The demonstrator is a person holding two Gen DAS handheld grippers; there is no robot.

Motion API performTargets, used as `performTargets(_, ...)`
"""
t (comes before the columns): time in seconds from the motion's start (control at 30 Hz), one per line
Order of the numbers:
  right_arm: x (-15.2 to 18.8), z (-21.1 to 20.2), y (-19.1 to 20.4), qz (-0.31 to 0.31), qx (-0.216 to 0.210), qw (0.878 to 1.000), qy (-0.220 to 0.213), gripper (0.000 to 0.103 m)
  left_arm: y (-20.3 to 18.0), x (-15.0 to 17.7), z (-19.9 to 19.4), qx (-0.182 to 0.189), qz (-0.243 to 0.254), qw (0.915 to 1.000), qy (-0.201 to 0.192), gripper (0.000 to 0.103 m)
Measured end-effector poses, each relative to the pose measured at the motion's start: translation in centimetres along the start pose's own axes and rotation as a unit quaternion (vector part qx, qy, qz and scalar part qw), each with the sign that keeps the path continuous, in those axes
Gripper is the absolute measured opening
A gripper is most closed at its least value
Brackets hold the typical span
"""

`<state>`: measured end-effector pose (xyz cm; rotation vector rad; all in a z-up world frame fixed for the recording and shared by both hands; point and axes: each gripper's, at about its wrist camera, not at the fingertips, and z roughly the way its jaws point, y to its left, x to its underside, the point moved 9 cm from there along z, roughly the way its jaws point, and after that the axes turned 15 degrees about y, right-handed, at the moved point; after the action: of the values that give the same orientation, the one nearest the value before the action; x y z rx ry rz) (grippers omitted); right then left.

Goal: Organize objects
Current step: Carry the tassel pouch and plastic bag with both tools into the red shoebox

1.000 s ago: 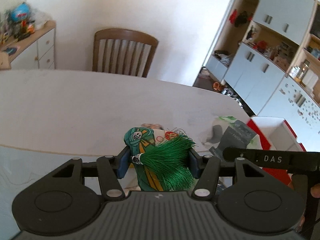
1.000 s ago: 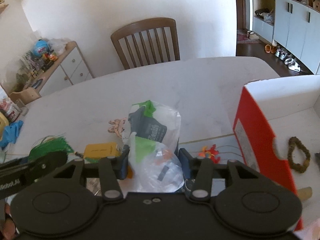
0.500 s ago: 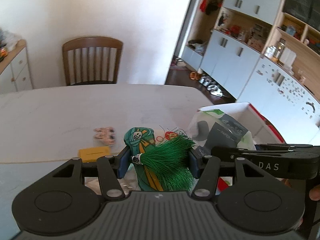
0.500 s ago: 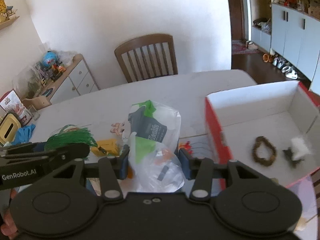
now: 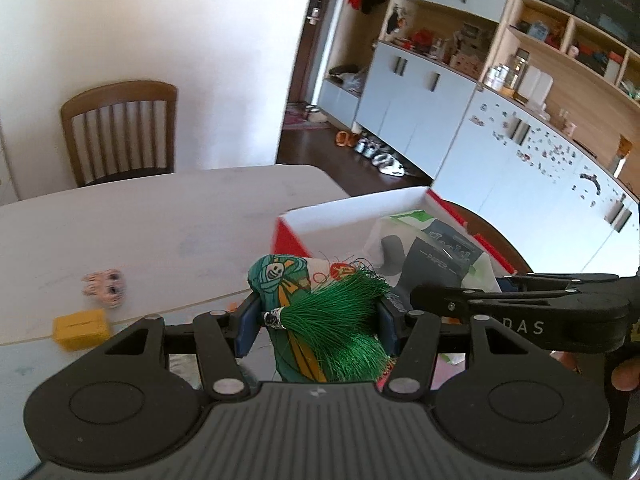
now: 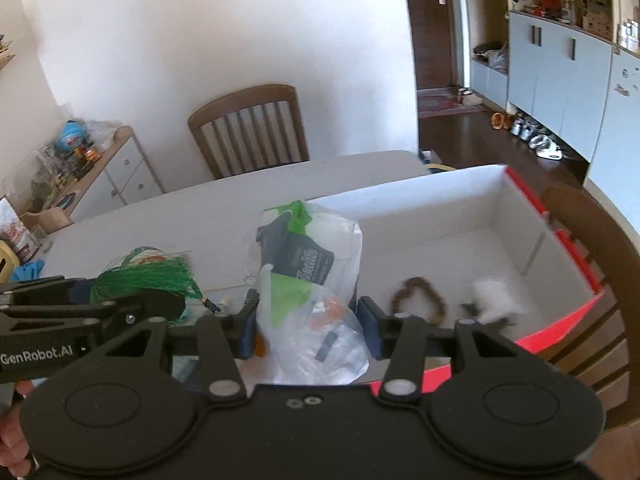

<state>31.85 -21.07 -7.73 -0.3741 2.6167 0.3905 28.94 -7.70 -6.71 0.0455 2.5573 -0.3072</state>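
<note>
The left tongs (image 5: 316, 320) are clamped on a green printed cloth bundle (image 5: 286, 280) with a green tassel (image 5: 340, 320) draped across it; both blue pads press its sides and it is carried clear of the table (image 5: 140, 232). The right tongs (image 6: 307, 322) grip a clear plastic bag (image 6: 316, 304) that holds a dark paper packet with green print; the bag bulges between the pads and hangs above the near left corner of the box (image 6: 460, 216).

The box is red outside and white inside, and it sits at the right end of the table. On its floor lie a brown bead loop (image 6: 420, 300) and, to the right of it, a white fluffy thing (image 6: 494, 296) with a dark bit beside it, too blurred to name.

On the table to the left, near the seam, rest a small yellow block (image 5: 80, 328) and, just beyond it, a little pink figure (image 5: 104, 288). A wooden chair (image 5: 120, 128) stands at the far side, against the white wall. Another chair back (image 6: 592, 264) shows just right of the box.
</note>
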Motion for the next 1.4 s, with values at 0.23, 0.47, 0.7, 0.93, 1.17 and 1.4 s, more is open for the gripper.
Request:
performTargets(0.23,-0.3,-0.4,-5.6,0.008,0.015,1.0,0.0,0.049,-4.3,-1.6,3.3,0.001,0.013,0.9999,0.009,0.057)
performTargets(0.47,-0.9,-0.3,-10.2,0.013,0.03,0.999,-0.001,0.049,-7.7,-2.8,6.5,-0.006,0.026,0.9994,0.021,0.058)
performTargets(0.7,-1.9,1.0,-13.9,0.013,0.05,0.999,0.006,0.049,-9.5,-4.1,9.4,-0.022,0.031,0.9988,0.031,0.058)
performTargets(0.93,-3.2,4.6,-15.2,-0.002,0.05,0.998,0.031,0.05,-9.9,-4.4,12.9,-0.047,0.035,0.9967,0.055,0.058)
performTargets(1.17,-3.8,8.6,-15.0,-0.025,0.05,0.996,0.063,0.05,-9.5,-3.4,16.3,-0.063,0.044,0.9918,0.102,0.058)
performTargets(1.4,-3.9,11.0,-14.7,-0.054,0.067,0.993,0.085,0.051,-9.5,-2.7,18.4,-0.074,0.054,0.9869,0.133,0.058)
